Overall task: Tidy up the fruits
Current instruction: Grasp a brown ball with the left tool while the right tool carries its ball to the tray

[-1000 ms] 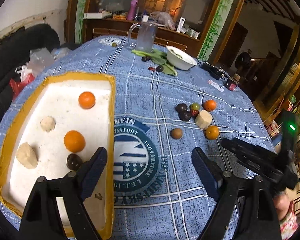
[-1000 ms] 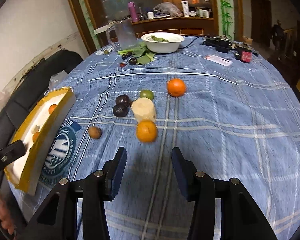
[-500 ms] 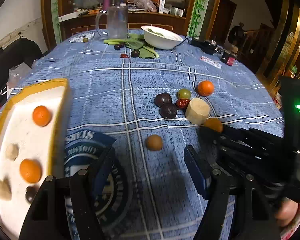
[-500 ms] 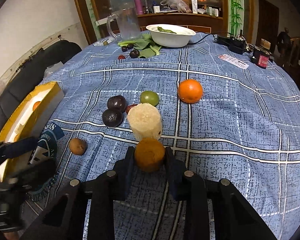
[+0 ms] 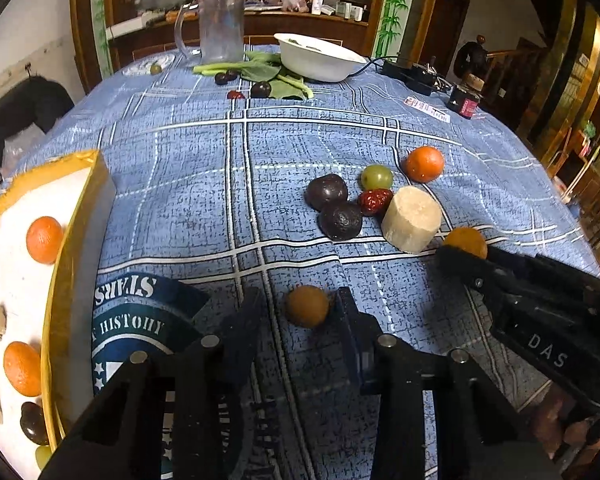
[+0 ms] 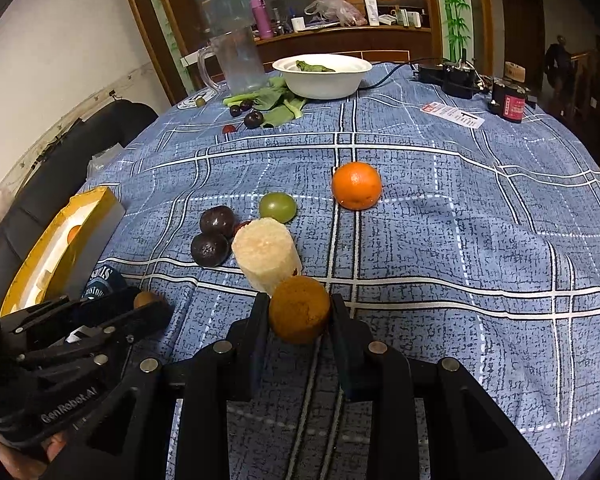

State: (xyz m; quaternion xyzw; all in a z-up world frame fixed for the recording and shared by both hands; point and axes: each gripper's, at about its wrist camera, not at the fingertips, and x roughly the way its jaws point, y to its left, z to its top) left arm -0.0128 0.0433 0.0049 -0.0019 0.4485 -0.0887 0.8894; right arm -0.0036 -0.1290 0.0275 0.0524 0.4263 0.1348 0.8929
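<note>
— What has your right gripper [image 6: 299, 312] got?

— Your jaws are pressed together on a dull orange fruit [image 6: 299, 309], one pad on each flank, low over the blue checked tablecloth [image 6: 460, 232]. Just ahead of that fruit, almost touching it, stands the pale cut cylinder [image 6: 266, 254]. Beyond it to the left lie two dark plums [image 6: 212, 236]; straight ahead sits a green grape [image 6: 277, 207], and ahead to the right a bright orange [image 6: 356, 185].

— And your left gripper [image 5: 300, 312]?

— Its jaws have just been closing around a small brown fruit [image 5: 307, 306]. The right finger touches it; on the left side a narrow strip of cloth shows between finger and fruit, so you have no full clamp yet.

— Where is the tray from there?

— The yellow-rimmed tray [image 5: 66, 264] lies to the left of your left gripper, holding two oranges [image 5: 44, 239], pale pieces and a dark fruit. Your right gripper shows to the right of it, ahead.
</note>
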